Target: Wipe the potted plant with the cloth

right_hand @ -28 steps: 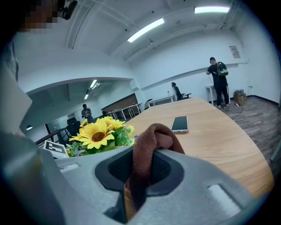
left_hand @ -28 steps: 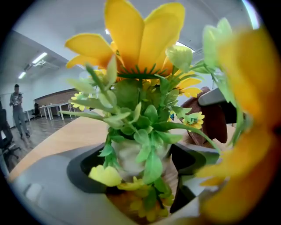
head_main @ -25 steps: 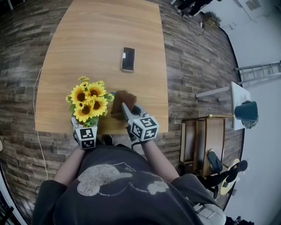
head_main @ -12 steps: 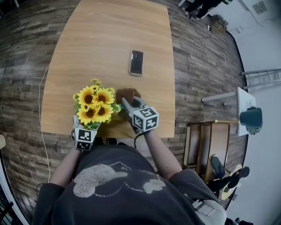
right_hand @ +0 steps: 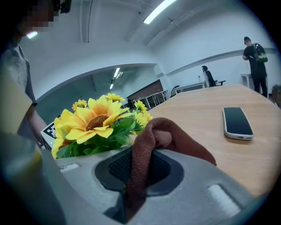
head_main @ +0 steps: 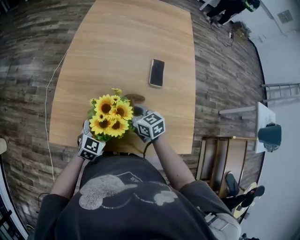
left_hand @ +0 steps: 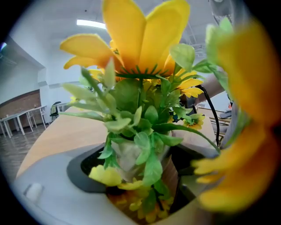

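Your left claw (left_hand: 139,178) clamps the potted plant (head_main: 111,119) at the tabletop's (head_main: 126,47) near edge. Your right claw (right_hand: 137,172) pinches the cloth (right_hand: 151,143) beside the flowers. Brush lightly and hold the pot steady.

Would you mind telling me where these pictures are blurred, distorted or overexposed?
Head view: fisheye bends the table edges, sharp throughout. Left gripper view: the near petals at right are a yellow blur, the leaves sharper. Right gripper view: cloth and phone sharp, ceiling strip light blown out.
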Available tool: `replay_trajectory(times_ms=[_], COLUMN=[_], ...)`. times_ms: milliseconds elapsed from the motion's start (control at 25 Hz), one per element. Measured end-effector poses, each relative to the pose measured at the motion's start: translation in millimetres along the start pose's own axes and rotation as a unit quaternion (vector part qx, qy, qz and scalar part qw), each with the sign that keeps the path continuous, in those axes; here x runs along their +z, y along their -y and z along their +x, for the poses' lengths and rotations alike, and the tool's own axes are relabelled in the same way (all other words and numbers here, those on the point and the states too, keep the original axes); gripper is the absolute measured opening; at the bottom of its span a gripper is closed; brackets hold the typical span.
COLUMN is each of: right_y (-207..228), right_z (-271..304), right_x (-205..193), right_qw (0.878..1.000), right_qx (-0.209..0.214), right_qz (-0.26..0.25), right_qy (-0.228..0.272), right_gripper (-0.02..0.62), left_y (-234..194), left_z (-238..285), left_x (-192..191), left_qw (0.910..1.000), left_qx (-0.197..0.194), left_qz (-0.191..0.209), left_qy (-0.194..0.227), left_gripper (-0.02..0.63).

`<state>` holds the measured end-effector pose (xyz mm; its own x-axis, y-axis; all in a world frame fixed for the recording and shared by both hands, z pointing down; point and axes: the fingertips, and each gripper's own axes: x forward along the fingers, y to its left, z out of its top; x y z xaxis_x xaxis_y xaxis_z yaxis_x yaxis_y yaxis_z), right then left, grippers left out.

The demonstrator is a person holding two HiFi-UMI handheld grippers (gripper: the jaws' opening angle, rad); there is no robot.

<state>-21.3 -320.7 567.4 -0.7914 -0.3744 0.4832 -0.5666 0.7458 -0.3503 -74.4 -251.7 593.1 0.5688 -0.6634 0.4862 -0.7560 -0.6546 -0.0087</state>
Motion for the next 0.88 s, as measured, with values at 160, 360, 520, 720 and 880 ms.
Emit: replay_trajectory(times_ms=[160,360,520,720,880], right_y=[-3,-15,-26,-44,-56], right_z=[4,-1,-7,-12,-16], right_x=[1,-7,-14,-25,-36], right_qw=[1.000,1.000,1.000,1.000,1.000], right_qx=[0.010,0.016,0.010,0.006,0.014], right_qz=[0.005,0.003,0.011,0.008,0.004], right_qy=[0.002,-0.001,0.006,0.007,0.006], right_gripper=[0.054,0.053,0.053,0.053,0.053], left_y=[-7,-15,-20,-15,-14], left_z=[4,3,2,3,5], left_x=[0,0,6,5,6], left_qw=[0.9996,0.9982,0.9973,0.9964,0.9964], left_qx=[-0.026,-0.052,-0.060,-0.076,-0.076], left_qz=[0.008,0.028,0.043,0.033,0.032], left_qy=[0.001,-0.003,-0.006,0.017,0.018], left_gripper=[0.488,0.488,0.488,0.489,0.488])
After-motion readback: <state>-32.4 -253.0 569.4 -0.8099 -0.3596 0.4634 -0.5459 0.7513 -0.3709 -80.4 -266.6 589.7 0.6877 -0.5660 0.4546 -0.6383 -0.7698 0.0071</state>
